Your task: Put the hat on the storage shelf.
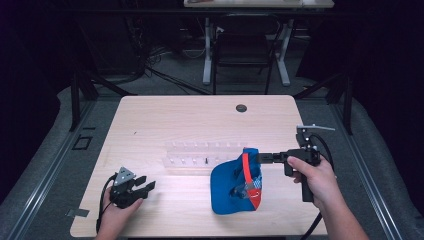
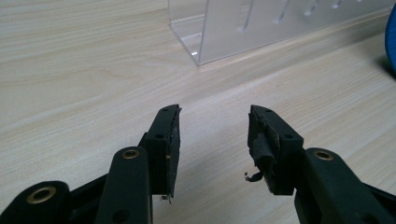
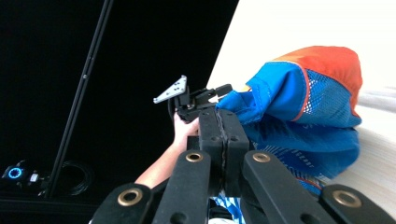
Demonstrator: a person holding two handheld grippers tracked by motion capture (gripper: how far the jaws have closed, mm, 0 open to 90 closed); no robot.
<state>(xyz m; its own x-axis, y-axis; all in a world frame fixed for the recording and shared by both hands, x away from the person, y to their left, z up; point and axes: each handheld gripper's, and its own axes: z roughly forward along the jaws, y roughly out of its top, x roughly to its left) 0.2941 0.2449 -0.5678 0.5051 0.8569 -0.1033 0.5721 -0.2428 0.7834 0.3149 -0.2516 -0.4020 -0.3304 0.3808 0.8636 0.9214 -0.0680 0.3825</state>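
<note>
My right tool (image 1: 264, 158) has its jaws pressed flat together on the blue fabric of the cap (image 1: 235, 187), pinching it at the cap's upper right edge, close to the orange-red band. In the right gripper view the closed jaws meet with cloth drawn up between them, and the cap (image 3: 299, 116) hangs off them as a bunched blue and orange mass with a mesh panel. From the high view the cap rests on the surface (image 1: 190, 120) right of centre, just in front of the clear acrylic rack (image 1: 200, 155), and it seems to touch or overlap the rack's right end; I cannot tell which.

My left tool (image 1: 145, 184) sits low at the front left of the surface with its jaws spread apart and nothing between them. In the left gripper view it (image 2: 214, 140) looks across bare wood toward the near corner of the rack (image 2: 243, 32), with a sliver of blue at the far right edge.

What matters for me is that the cap lies to the right of the left tool, well apart from it, and the rack runs left to right behind that gap. The right hand (image 1: 315, 177) is by far the nearer one. My judgement is that any two-handed move needs the left tool to travel rightward along the rack's front.
</note>
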